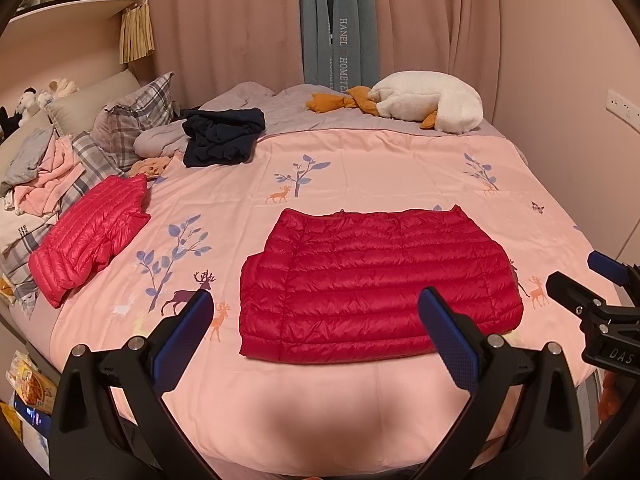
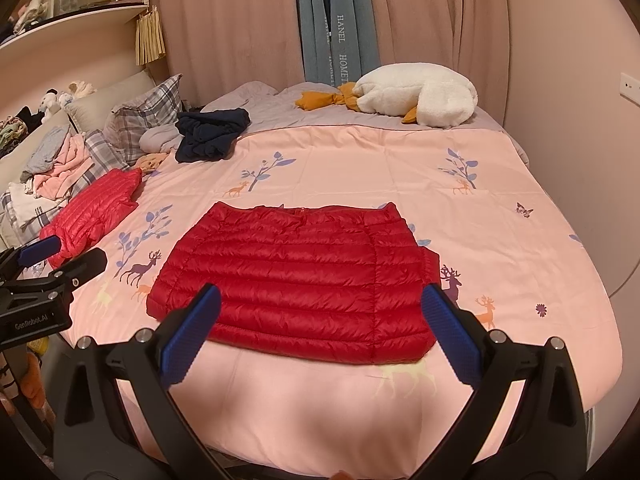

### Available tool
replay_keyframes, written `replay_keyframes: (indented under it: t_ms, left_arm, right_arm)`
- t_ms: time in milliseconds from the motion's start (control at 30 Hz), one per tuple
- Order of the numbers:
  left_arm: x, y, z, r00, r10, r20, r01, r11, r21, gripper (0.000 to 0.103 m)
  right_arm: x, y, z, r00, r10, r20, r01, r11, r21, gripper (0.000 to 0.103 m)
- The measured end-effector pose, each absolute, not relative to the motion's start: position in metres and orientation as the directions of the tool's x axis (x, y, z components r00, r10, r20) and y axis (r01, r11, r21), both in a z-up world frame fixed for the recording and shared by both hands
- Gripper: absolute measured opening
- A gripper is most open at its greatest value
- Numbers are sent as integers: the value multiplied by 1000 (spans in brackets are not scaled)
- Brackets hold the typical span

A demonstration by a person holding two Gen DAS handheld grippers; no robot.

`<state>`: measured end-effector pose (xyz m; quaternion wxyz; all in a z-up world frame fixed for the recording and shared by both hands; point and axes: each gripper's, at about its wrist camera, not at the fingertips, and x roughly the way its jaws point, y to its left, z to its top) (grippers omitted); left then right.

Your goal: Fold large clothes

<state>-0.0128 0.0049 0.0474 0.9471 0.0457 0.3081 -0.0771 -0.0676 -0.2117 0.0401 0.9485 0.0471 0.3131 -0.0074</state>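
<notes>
Main risk: the red down jacket [image 1: 380, 284] is slick and puffy, so a shallow pinch w/ either claw could slip off the shell, or grab only the top layer and pull the fold apart. Its sleeves already look tucked in, so a lopsided lift, one side ahead of the other, would prob skew the next fold. Dragging could also rumple the pink bedspread [image 1: 400, 168] under it.

Left claw [image 1: 320, 332]: jaws spread wide, holding nothing. Right claw [image 2: 320, 332]: same, wide and empty.

Jacket lies flat on the bed, mid-spread, just ahead of both claws; neither touches it. Left claw sits off its near-left part, right claw off its near-right part. A second pinkish-red jacket [image 1: 88, 236] lies folded, well apart to the left.
</notes>
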Motion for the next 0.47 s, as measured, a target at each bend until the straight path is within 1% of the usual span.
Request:
replay_keyframes:
  t_ms: [467]
  left_arm:
    - [-6,7,43,785,-106,-611,158,987,31,102]
  right_arm:
    - [-66,-212,39,803,19,-595,42,995,89,101]
